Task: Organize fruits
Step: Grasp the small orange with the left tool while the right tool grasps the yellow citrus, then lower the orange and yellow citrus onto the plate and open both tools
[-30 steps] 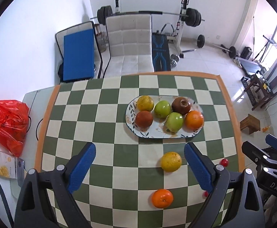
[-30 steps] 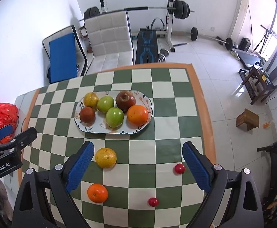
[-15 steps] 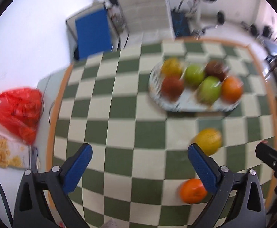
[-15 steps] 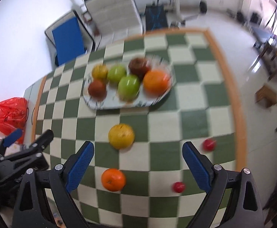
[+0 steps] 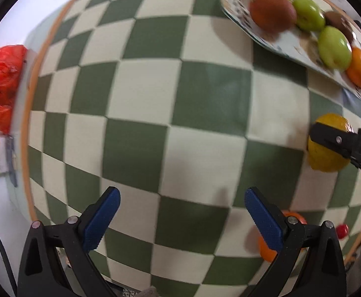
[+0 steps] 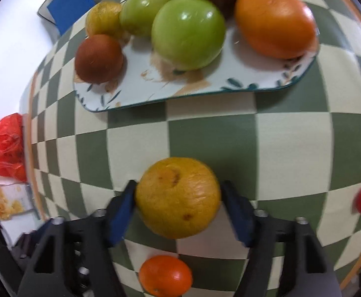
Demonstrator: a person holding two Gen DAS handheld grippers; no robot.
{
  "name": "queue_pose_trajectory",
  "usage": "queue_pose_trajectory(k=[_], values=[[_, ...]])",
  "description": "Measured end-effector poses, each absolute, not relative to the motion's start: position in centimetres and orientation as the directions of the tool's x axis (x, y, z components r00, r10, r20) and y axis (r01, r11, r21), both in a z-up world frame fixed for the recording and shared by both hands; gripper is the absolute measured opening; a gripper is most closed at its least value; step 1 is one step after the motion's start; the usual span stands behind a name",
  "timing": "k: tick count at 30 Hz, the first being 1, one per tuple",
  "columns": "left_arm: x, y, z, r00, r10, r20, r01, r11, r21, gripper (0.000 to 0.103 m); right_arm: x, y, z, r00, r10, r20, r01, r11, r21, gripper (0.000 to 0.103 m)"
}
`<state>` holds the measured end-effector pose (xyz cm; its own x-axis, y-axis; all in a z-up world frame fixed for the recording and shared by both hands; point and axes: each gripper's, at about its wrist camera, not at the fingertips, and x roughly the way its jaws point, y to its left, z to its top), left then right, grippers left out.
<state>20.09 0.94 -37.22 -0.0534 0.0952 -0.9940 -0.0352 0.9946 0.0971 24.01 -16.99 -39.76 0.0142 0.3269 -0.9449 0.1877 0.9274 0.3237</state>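
Checkered table [image 6: 212,136] low in frame: right gripper [image 6: 178,205], jaws just closing, brackets yellow citrus [image 6: 178,198], contact unclear; round fruit may roll free; left gripper [image 5: 180,212] spread, empty.

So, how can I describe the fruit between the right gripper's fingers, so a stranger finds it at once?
Start at the plate of fruit on the checkered table. Just off it, the yellow-orange citrus sits in the right gripper. It is bigger and yellower than the small orange nearby.

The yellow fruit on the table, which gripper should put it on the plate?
Right. The right gripper already brackets the yellow fruit, near the plate; the left gripper hangs open over bare cloth.
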Motion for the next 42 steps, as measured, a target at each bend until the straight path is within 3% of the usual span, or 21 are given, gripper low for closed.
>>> queue_pose_trajectory(k=[8, 13, 15, 16, 22, 33, 42], values=[[16.1, -3.6, -37.2, -0.151, -0.094, -0.984, 0.094, 0.990, -0.109, 0.103, 18.5, -21.5, -38.2, -0.001, 0.266, -0.964, 0.199, 0.945, 0.260, 0.066], [15.0, -8.2, -38.7, -0.177, -0.101, -0.979, 0.239, 0.961, -0.142, 0.102, 15.1, -24.5, -38.2, -0.018, 0.239, -0.971, 0.246, 0.942, 0.227, 0.066], [14.9, -9.6, -39.7, -0.181, -0.087, -0.980, 0.282, 0.950, -0.136, 0.088, 14.5, -25.2, -38.7, -0.021, 0.232, -0.972, 0.263, 0.940, 0.219, 0.065], [14.8, -10.0, -40.0, -0.183, -0.078, -0.980, 0.295, 0.947, -0.130, 0.061, 14.1, -25.6, -39.0, -0.028, 0.232, -0.972, 0.273, 0.938, 0.215, 0.065], [15.2, -8.4, -40.3, -0.151, -0.055, -0.987, 0.270, 0.958, -0.094, 0.061, 13.7, -26.5, -39.8, -0.041, 0.243, -0.969, 0.292, 0.931, 0.221, 0.066], [17.0, -7.2, -39.6, -0.133, -0.113, -0.985, 0.184, 0.973, -0.136, 0.061, 14.2, -26.0, -40.0, -0.061, 0.231, -0.971, 0.254, 0.944, 0.208, 0.065], [22.4, -7.1, -31.2, 0.008, -0.257, -0.966, 0.152, 0.955, -0.253, 0.061, 16.8, -28.9, -36.3, 0.059, 0.380, -0.923, 0.357, 0.856, 0.375, 0.065]])
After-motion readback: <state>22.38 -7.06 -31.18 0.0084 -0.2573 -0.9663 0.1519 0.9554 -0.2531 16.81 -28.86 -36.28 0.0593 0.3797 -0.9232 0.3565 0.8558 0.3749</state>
